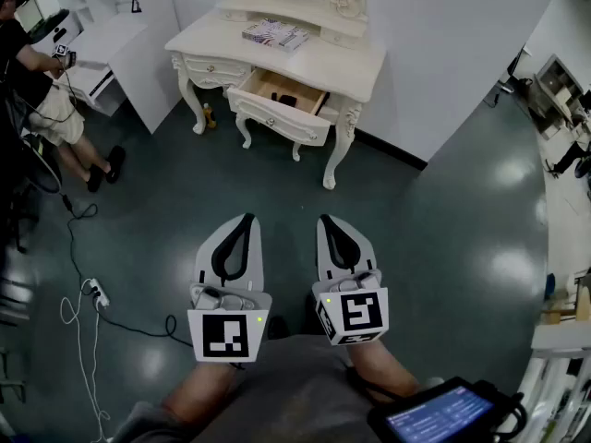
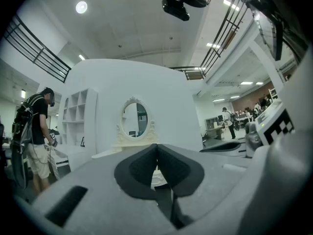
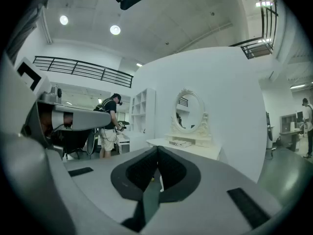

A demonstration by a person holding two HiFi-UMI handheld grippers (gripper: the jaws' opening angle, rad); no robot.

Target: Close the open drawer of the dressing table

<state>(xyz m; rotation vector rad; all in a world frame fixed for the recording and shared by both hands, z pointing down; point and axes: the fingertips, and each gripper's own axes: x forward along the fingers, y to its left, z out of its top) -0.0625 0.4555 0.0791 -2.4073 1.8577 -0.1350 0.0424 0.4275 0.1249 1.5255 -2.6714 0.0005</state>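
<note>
The dressing table (image 1: 346, 67) is located at 12 o'clock in the head view, against a white wall. Its drawer (image 1: 277, 118) is seen pulled out toward 6 o'clock. A book (image 1: 275, 34) is laid on the counter. The left gripper (image 1: 247, 220) and the right gripper (image 1: 325, 220) are held side by side at 6 o'clock, well apart from the table. Both pairs of jaws are clenched, with nothing grasped
</note>
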